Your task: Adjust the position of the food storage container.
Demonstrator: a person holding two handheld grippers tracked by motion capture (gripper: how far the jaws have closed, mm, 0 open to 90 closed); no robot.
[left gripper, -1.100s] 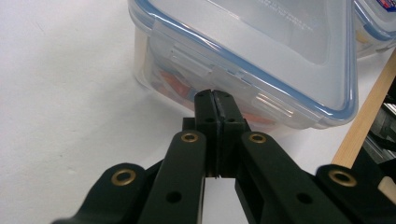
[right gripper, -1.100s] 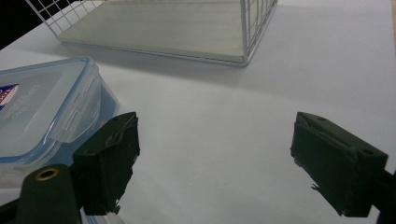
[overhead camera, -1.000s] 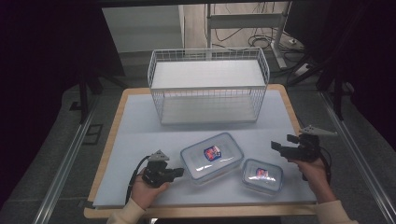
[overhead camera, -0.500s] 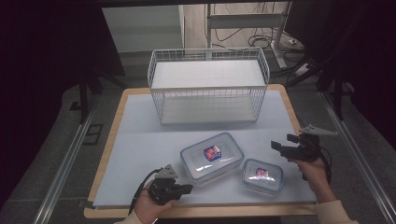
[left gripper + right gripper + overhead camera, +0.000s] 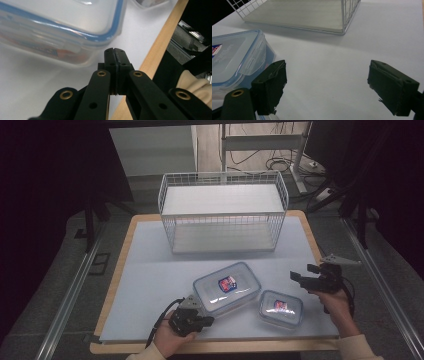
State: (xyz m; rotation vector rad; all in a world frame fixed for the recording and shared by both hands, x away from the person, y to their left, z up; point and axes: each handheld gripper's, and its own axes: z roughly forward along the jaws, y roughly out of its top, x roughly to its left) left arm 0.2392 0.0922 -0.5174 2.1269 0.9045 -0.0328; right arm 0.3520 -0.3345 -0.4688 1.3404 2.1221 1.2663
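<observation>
Left claw (image 5: 115, 53) closed empty beside the large container (image 5: 227, 286); right claw (image 5: 327, 87) wide open, empty

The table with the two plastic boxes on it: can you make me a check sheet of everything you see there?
Surface: pale blue-grey mat on a wooden table, flat and dry.
Job's things: large blue-rimmed lidded container and small lidded container side by side near the front edge, both shut.
Clutter: white wire basket at the back, nothing inside.
Grippers: left gripper shut, holding nothing, tips close to the large container's corner; right gripper open, holding nothing, beside the small container.
Cables: black cable trails from the left gripper; loose wires on the floor behind.
Surroundings: dark curtains, metal rails beside the table.
</observation>
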